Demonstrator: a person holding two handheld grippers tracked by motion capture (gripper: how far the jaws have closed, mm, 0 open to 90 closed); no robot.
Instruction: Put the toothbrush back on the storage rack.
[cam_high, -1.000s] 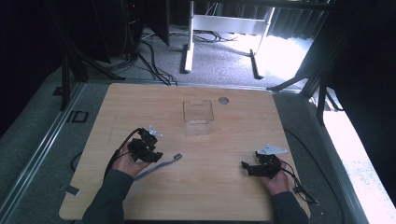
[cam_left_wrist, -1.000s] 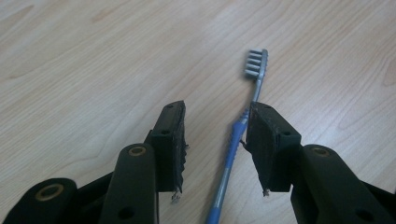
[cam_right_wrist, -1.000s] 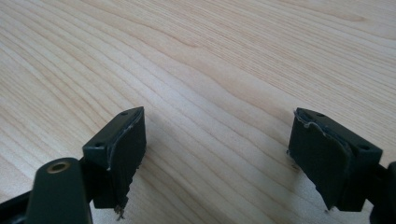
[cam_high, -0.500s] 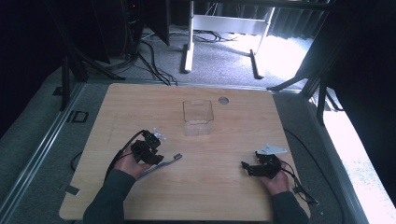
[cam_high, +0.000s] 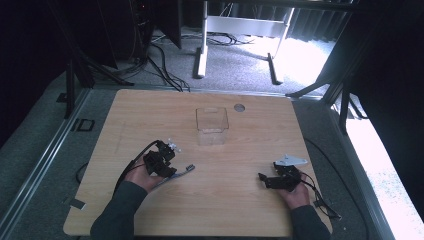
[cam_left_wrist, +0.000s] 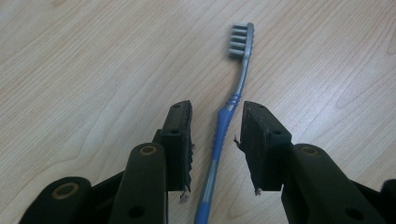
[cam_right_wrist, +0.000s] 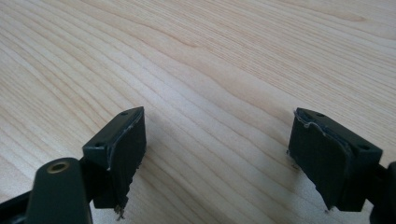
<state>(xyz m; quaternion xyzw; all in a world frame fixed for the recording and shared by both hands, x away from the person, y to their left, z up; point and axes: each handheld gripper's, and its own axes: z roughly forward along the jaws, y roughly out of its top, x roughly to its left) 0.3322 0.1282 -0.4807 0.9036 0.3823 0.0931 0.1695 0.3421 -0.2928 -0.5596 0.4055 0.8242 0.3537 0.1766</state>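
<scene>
Clear plastic container (cam_high: 212, 125) upright on wooden table (cam_high: 260, 210), contents indiscernible

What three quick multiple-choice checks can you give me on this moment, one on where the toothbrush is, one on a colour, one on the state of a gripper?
1. Where does the toothbrush lie?
A. Inside the clear container
B. Flat on the table, handle between the left gripper's jaws
C. Beside the right gripper

2. What colour is the toothbrush handle?
A. Blue
B. Red
C. Green

3. What is the state of the right gripper?
A. Shut on the toothbrush
B. Shut on nothing
C. Open over bare wood

Answers:
1. B: in the left gripper view the handle runs between the two jaws of the left gripper, with a gap on each side, on the table; the clear container stands apart, farther up the table.
2. A: the handle shows blue, with a grey neck and head.
3. C: in the right gripper view the jaws stand wide apart with only wood grain between them.
</scene>
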